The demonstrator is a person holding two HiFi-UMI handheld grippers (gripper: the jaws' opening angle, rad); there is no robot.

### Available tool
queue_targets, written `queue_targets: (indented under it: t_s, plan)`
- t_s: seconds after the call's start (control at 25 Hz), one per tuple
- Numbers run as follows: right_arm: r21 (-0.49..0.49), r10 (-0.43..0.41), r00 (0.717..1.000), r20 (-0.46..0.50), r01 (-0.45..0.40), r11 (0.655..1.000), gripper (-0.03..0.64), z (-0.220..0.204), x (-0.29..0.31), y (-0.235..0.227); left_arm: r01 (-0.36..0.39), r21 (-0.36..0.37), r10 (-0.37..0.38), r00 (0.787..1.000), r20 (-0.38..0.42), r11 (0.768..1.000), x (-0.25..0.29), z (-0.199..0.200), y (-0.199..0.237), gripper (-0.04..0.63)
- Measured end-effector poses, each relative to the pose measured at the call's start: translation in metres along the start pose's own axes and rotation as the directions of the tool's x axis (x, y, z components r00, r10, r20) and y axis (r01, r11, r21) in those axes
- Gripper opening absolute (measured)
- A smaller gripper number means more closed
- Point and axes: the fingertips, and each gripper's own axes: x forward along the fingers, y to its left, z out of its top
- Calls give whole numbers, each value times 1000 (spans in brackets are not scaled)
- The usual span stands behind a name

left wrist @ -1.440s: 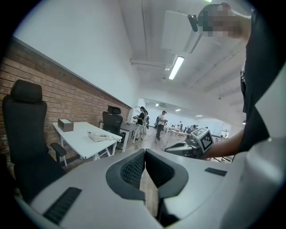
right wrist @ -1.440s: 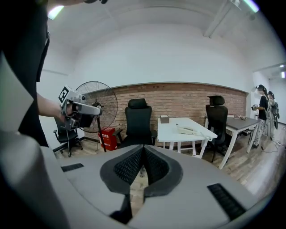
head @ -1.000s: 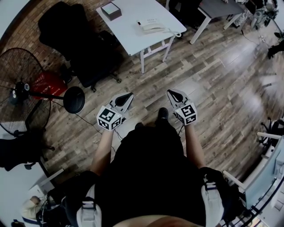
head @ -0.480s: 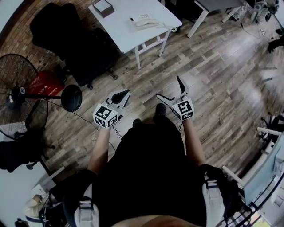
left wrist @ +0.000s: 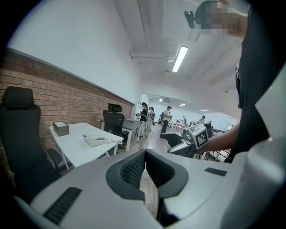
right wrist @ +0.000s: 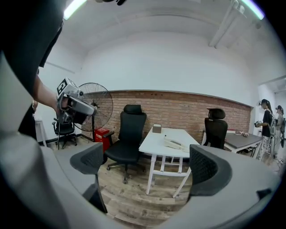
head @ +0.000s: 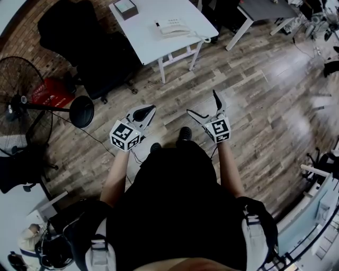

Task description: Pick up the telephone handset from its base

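Ahead, found the telephone handset (head: 177, 32) seated on its base (head: 168, 24), toward the right end of the white worktop (head: 150, 45) and well apart from both hand-held grippers. Lay flat, long axis running left to right in the head view, roughly along the worktop's length; slanted down to the right in the right gripper view. Looked pale, slim and smooth, the same off-white as the base, with a curly cord (head: 204, 38) trailing off to the right toward the worktop's edge. Could make out no brand or print on it, too small at that range. Noted a small dark-sided box (head: 126, 8) at the worktop's other end and a black office chair (head: 85, 47) beside it. Held the left hand-held gripper (head: 152, 108) closed, pads meeting with nothing between them. Had just been opening the right hand-held gripper (head: 201, 103); stood spread wide, framing only wooden floor (head: 254, 95) and the distant worktop between the pads. Read only black-and-white square patterns on each marker cube (head: 219, 129).
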Motion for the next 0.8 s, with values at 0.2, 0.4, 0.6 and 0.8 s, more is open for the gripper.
queue_targets:
  t_s: [0.2, 0.4, 0.6, 0.8]
  plan:
    - [-7, 33, 999, -15, -33, 999, 580, -6, 2, -25, -38, -8, 38, 999, -3, 999, 16, 7, -4, 20]
    - [-9, 78, 997, 12, -78, 997, 578, -5, 6, -42, -90, -15, 90, 996, -1, 996, 26, 13, -8, 20]
    - [-25, 121, 992, 28, -120, 992, 577, -8, 8, -56, -134, -27, 134, 991, 8, 991, 39, 14, -15, 20]
    - [-41, 157, 987, 29, -156, 987, 577, -7, 12, -71, -165, -41, 166, 986, 17, 985, 54, 19, -17, 20]
